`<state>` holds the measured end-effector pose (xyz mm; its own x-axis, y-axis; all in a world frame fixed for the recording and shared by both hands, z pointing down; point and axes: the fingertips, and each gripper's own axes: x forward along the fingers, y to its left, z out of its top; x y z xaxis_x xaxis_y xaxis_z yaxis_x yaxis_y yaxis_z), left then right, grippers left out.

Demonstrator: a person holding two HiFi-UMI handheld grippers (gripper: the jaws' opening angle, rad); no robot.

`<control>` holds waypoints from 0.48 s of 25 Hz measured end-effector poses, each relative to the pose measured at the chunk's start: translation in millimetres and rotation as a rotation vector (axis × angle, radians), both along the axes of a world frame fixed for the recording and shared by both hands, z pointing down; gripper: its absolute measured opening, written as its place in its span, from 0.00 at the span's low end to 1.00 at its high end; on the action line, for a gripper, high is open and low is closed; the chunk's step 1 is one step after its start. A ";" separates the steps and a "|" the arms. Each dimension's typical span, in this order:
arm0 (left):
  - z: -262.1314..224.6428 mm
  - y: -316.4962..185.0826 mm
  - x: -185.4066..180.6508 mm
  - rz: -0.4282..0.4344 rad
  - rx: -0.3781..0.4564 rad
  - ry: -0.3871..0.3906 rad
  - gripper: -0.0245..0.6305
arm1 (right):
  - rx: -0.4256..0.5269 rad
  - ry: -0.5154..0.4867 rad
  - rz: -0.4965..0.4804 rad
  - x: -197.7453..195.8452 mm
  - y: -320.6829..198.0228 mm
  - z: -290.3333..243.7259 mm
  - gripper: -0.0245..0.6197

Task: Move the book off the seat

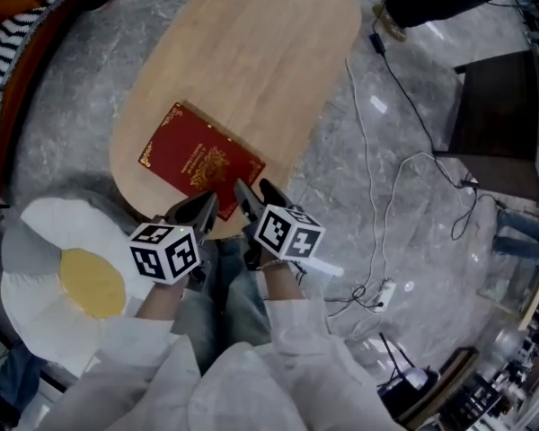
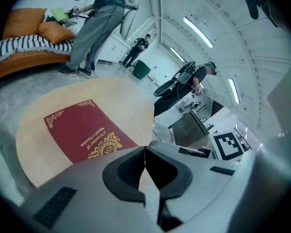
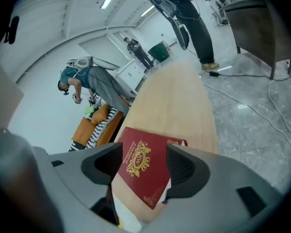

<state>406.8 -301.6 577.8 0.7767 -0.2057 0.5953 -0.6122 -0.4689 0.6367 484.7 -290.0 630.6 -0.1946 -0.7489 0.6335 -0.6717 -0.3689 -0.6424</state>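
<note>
A dark red book [image 1: 198, 155] with gold ornament lies flat on the oval wooden table [image 1: 251, 52], near its front edge. My left gripper [image 1: 211, 203] hovers at the book's near corner, shut, its tips meeting with nothing between them. My right gripper [image 1: 250, 192] hangs beside it over the same corner, jaws wide apart. In the right gripper view the book [image 3: 143, 166] shows between the open jaws of the right gripper [image 3: 144, 149], lying on the table [image 3: 179, 96] and apart from the pads. The left gripper view has the book [image 2: 82, 130] beyond the shut left gripper [image 2: 145, 152].
A white and yellow fried-egg cushion [image 1: 63, 268] lies left of my arms. Cables [image 1: 377, 178] and a power strip [image 1: 384, 294] run over the marble floor on the right, near a dark cabinet [image 1: 499, 115]. A striped sofa [image 1: 18, 43] stands far left. People stand beyond the table.
</note>
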 end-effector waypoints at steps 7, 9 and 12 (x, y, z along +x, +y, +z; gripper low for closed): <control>-72.9 9.4 0.5 0.100 0.096 0.011 0.05 | 0.069 0.020 -0.047 -18.9 7.6 -80.3 0.41; -92.2 13.0 -0.3 0.136 0.128 0.010 0.05 | 0.071 0.027 -0.049 -23.2 10.4 -97.3 0.37; -119.1 12.5 -4.8 0.132 0.143 0.021 0.05 | 0.091 0.041 -0.052 -24.8 10.9 -125.5 0.30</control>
<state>402.0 -289.0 458.7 0.8143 -0.1828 0.5509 -0.5268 -0.6310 0.5695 460.0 -279.1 505.1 -0.2101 -0.7932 0.5716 -0.7151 -0.2740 -0.6430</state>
